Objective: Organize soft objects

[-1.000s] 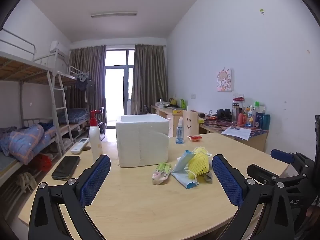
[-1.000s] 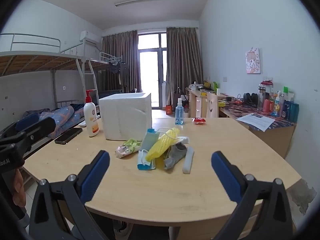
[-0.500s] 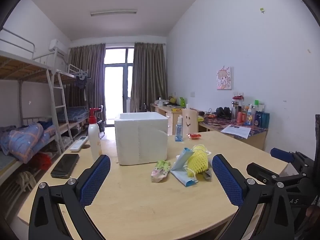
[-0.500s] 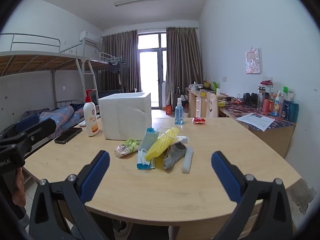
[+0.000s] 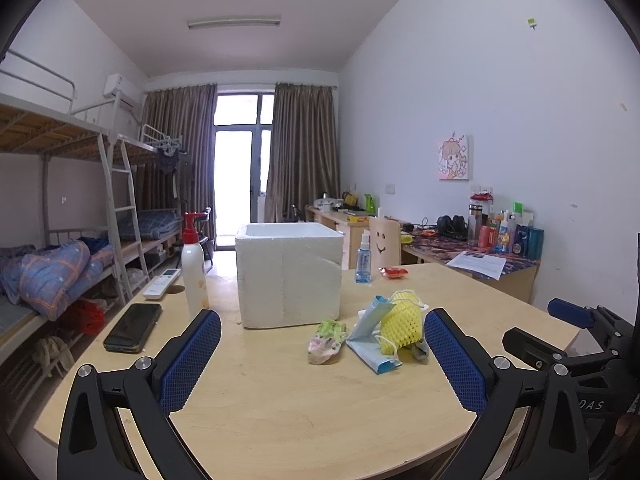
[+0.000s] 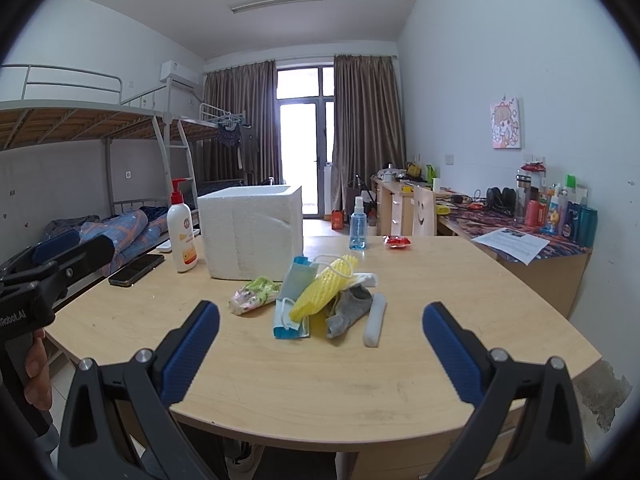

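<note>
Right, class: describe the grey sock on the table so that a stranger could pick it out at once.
Start at the big white foam box on the round wooden table. In front of it lies a heap of soft things. The grey sock is crumpled at its right side, between the yellow foam net sleeve and a white foam stick, the only grey piece.

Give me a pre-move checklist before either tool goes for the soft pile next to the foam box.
1. Left tool open, holding nothing: ok.
2. Right tool open, holding nothing: ok.
3. White foam box open at top: ok; contents: cannot tell.
4. Yellow foam net sleeve on top of pile, reachable: ok.
5. Grey sock free to lift: not ok, partly under sleeve.
6. Pale blue face mask straps untangled: cannot tell.
</note>
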### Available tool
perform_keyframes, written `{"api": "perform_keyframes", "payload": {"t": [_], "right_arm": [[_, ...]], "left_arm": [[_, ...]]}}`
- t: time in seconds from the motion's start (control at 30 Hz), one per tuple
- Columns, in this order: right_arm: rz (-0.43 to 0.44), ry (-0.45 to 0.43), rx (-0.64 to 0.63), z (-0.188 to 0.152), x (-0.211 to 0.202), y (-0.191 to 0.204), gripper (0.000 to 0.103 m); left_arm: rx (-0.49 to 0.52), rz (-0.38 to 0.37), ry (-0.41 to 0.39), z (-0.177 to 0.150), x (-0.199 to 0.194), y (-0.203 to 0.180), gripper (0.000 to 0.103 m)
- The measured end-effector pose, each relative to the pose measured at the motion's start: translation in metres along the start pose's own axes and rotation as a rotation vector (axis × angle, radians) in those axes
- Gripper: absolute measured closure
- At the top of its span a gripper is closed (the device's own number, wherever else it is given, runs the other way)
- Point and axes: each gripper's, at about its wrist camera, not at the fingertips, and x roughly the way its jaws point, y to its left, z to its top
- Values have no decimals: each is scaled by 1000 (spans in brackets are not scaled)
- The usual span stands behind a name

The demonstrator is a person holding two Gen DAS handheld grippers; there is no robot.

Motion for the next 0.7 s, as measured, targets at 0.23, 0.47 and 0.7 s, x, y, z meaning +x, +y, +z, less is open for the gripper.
{"api": "perform_keyframes", "payload": {"t": [0.23, 0.47, 0.7], "right_arm": [[0, 0, -5, 0, 0, 2, 0], [-3, 0, -8, -1, 0, 2, 0], [-3, 1, -10, -2, 0, 2, 0]], "left_arm": [[-1, 5, 2, 0, 1, 0, 1], [-5, 9, 9, -1, 1, 3, 1], [-8, 14, 9, 0, 1, 4, 1]]}}
